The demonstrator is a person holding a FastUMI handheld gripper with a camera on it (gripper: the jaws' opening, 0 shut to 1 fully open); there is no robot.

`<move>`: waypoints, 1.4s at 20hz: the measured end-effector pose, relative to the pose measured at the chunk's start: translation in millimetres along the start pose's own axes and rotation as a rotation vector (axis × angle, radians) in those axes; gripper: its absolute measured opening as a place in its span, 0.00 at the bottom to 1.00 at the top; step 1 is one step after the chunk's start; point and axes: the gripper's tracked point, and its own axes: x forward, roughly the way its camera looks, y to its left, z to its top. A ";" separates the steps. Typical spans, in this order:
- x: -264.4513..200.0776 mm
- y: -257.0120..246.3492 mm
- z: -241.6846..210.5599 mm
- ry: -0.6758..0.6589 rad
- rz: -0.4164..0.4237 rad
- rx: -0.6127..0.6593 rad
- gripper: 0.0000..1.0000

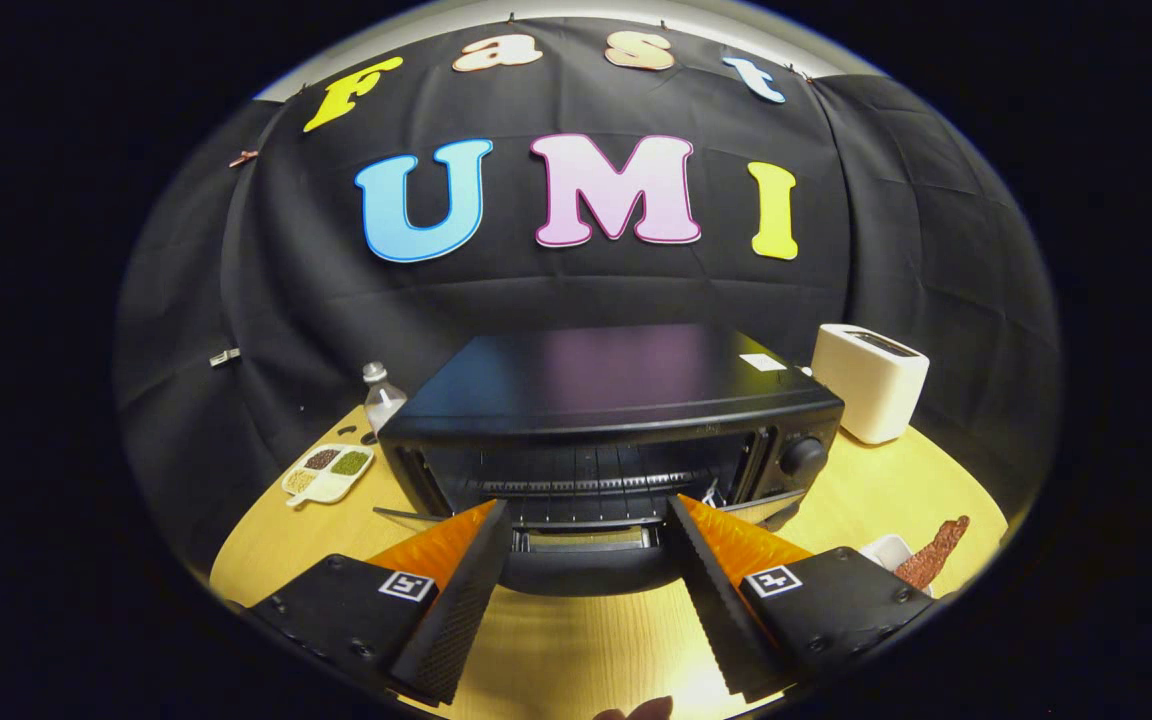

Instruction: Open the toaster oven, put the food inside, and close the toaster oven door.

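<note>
Black toaster oven point(606, 400) at centre of the pale wooden table point(576, 650), door point(586, 550) dropped open toward the camera, lying roughly flat with its handle edge nearest. Wire rack point(586, 483) visible inside the cavity, nothing seen on it. Control knob point(802, 456) on the oven's right front panel.

Hand-held gripper point(586, 515) spread wide apart, gripping nothing, fingertips close to the open door's two sides (touching or just above, cannot tell), with the door's front edge showing in the gap between the fingers.

Reddish-brown strip of food point(934, 553) (looks like bacon or jerky) lying on the table to the right of the right finger, next to a small white dish point(886, 548); still outside the oven.

White pop-up toaster point(871, 380) behind and right of the oven, near the black cloth wall. Left of the oven: white divided tray point(328, 472) with compartments of brown, green and pale grains, and a clear plastic bottle point(382, 398) standing upright just behind it, close to the oven's left rear corner.

Bit of a person's fingertip point(636, 711) showing below the gripper, at the table's near edge.
</note>
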 end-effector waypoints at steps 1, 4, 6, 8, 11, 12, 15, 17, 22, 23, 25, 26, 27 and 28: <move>-4.3 -0.4 -6.9 0.009 0.007 -0.014 0.96; -15.4 -2.7 -27.9 0.051 0.016 -0.025 0.97; -22.3 -2.9 -37.9 0.079 0.019 -0.012 0.97; -27.4 -3.4 -48.7 0.111 0.021 -0.008 0.97; -34.1 -6.4 -68.9 0.172 0.019 0.006 0.97; -36.0 -7.0 -76.6 0.196 0.021 0.010 0.96; -40.9 -7.3 -99.7 0.271 0.030 -0.003 0.96; -44.7 -9.5 -112.1 0.314 0.034 -0.009 0.96; -53.4 -11.9 -115.7 0.328 0.056 -0.038 0.98; -56.1 -12.0 -114.2 0.331 0.065 -0.033 0.98; -61.8 -11.5 -104.0 0.320 0.095 -0.039 0.98; -66.1 -12.1 -97.2 0.315 0.117 -0.048 0.98; -71.9 -14.2 -88.5 0.309 0.143 -0.049 0.98; -76.1 -16.9 -79.8 0.305 0.166 -0.046 0.99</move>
